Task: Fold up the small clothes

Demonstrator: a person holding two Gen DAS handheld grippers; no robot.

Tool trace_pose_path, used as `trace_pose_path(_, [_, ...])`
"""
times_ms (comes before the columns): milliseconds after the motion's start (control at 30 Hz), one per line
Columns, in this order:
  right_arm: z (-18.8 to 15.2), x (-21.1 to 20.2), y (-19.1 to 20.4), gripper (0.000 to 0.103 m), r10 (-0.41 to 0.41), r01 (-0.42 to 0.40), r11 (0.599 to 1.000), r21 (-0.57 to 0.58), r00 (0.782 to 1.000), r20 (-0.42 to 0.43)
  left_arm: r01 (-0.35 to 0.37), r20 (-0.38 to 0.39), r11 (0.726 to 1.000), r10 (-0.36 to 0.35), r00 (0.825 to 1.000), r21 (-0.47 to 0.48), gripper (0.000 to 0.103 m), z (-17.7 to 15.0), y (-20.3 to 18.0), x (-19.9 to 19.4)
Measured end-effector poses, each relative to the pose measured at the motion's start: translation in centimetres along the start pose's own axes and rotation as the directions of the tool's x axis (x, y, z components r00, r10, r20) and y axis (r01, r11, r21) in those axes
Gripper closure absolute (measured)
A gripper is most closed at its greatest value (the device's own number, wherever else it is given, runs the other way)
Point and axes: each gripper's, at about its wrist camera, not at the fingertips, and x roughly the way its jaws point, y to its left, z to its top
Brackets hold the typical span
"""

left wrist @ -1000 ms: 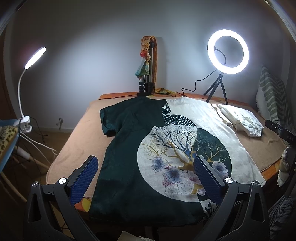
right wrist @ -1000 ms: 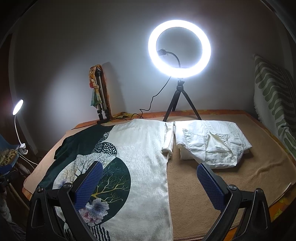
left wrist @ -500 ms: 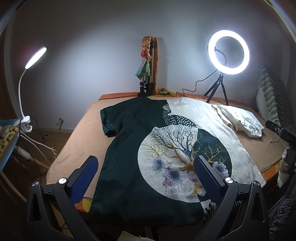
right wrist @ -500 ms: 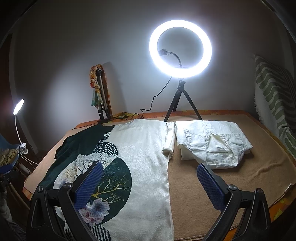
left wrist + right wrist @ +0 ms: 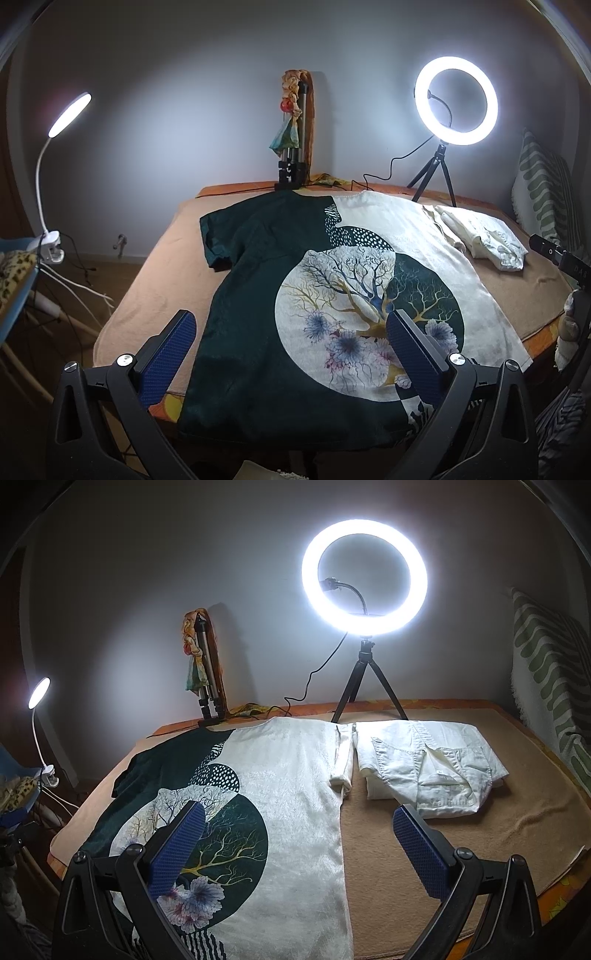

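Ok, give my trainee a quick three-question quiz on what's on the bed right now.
1. True or false: the left gripper is shut on the T-shirt.
2. The white folded garment lies on which side of the T-shirt: A left, B right, C on top?
3. Fill in: the ring light stands on a small ____.

Key: 1 false, both the left gripper and the right gripper are open and empty; 2 B; 3 tripod.

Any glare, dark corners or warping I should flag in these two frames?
Right wrist view: ring light blows out to pure white, corners fall black. Left wrist view: ring light and desk lamp flare mildly; fisheye bows the bed edges.
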Motion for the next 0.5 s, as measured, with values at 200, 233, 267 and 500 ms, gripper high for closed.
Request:
trace_pose_path(200, [0.1,0.2,0.5,0.0,0.011,-0.011,1.0,-0.004,1.0,-0.005,-0.008,-0.001,1.0,0.008,1.0,0.003,0.001,0.0,-0.1,0.0])
trace_pose_path(233, [0.1,0.3,0.6,0.0,0.014,-0.014,1.0,-0.004,1.0,-0.004,-0.009,-0.001,1.0,0.009,1.0,0.003,0.001,0.0,-0.1,0.1])
trace_pose_path(267, [0.1,0.2,0.7,0.0,0.016,-0.016,1.0,-0.005,1.0,-0.003,-0.011,-0.002,1.0,0.011,1.0,0.003,0.001,0.0,0.0,0.1])
trace_pose_path(500, [0.6,0.5,1.6,0.0,0.047,-0.047,0.999,0.0,0.999,-0.005,-0.005,-0.014,1.0,0.005,1.0,-0.03,0.001,-0.4,1.2,0.2])
